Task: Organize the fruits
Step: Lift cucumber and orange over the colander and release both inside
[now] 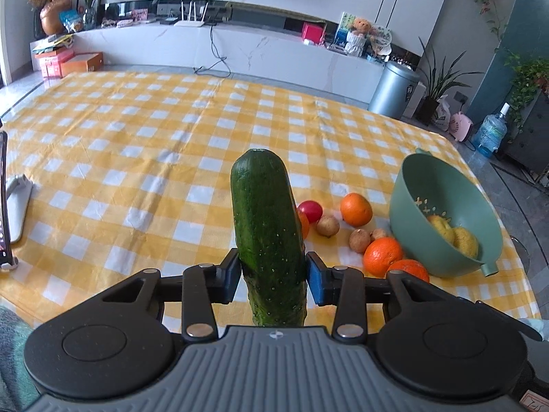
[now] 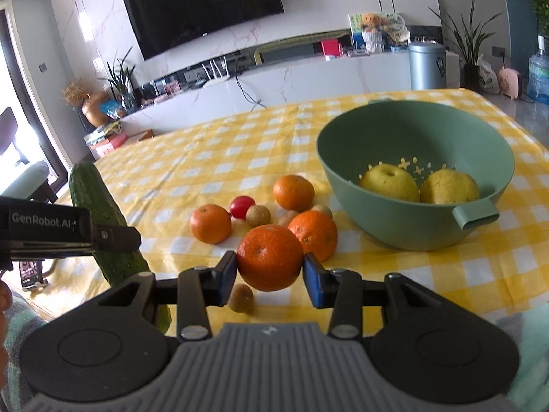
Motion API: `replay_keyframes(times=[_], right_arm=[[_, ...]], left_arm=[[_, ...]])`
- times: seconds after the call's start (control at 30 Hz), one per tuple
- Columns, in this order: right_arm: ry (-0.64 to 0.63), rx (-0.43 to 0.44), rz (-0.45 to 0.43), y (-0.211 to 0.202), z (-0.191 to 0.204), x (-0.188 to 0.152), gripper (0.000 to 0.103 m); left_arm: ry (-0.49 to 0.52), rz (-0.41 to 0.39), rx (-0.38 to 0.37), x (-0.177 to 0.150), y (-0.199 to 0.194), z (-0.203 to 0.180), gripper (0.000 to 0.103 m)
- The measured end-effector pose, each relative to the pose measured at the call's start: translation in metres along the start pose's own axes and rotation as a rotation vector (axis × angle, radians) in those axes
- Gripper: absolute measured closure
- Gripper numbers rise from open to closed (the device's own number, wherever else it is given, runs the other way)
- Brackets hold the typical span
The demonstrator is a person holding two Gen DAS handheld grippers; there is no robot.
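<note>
Both grippers loaded for sorting. The left gripper (image 1: 272,276) has its fingers clenched on the cucumber (image 1: 266,226), held upright; the right gripper (image 2: 270,273) grips an orange (image 2: 269,257) above the desk (image 2: 206,158), near the right-edge green bowl (image 2: 394,226), probably its destination.

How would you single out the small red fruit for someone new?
Start at the green plastic colander bowl on the yellow checked tablecloth. Left of it lies a cluster of oranges and small brown fruits. The small red tomato-like fruit is its only red, glossy piece.

Left gripper (image 1: 272,269) fingers (image 1: 230,276) clamp upright cucumber (image 1: 266,237).
</note>
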State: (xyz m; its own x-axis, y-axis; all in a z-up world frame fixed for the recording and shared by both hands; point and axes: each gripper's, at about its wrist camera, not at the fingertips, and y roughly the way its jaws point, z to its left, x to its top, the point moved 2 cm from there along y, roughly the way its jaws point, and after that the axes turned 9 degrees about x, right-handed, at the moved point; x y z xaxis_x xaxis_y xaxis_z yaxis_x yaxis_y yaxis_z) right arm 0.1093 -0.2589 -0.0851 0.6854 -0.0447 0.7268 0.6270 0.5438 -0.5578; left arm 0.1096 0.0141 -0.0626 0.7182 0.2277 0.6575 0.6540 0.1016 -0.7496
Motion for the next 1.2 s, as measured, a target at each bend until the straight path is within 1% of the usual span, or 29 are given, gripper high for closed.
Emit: replay_keyframes(times=[0.2, 0.37, 0.5, 0.7, 0.9, 1.0, 1.2], right_arm=[[0.017, 0.002, -0.051, -0.013, -0.002, 0.005, 0.064], [-0.038, -0.021, -0.108, -0.030, 0.002, 0.016, 0.064], [-0.090, -0.052, -0.145, -0.044, 0.000, 0.031, 0.064], [-0.111, -0.101, -0.183, -0.060, -0.021, 0.061, 0.064], [-0.114, -0.133, -0.188, -0.061, -0.048, 0.089, 0.064], [-0.122, -0.144, -0.175, -0.057, -0.061, 0.104, 0.064], [-0.097, -0.165, -0.135, -0.050, -0.091, 0.120, 0.064]], left_arm=[[0.018, -0.057, -0.023, 0.010, -0.017, -0.009, 0.058], [0.033, -0.082, -0.051, 0.021, -0.026, -0.020, 0.058], [0.045, -0.096, -0.079, 0.032, -0.031, -0.033, 0.058], [0.074, -0.109, -0.129, 0.052, -0.036, -0.059, 0.058], [0.119, -0.130, -0.176, 0.075, -0.034, -0.091, 0.058], [0.129, -0.125, -0.221, 0.089, -0.029, -0.108, 0.058], [0.148, -0.100, -0.306, 0.108, -0.004, -0.138, 0.058]])
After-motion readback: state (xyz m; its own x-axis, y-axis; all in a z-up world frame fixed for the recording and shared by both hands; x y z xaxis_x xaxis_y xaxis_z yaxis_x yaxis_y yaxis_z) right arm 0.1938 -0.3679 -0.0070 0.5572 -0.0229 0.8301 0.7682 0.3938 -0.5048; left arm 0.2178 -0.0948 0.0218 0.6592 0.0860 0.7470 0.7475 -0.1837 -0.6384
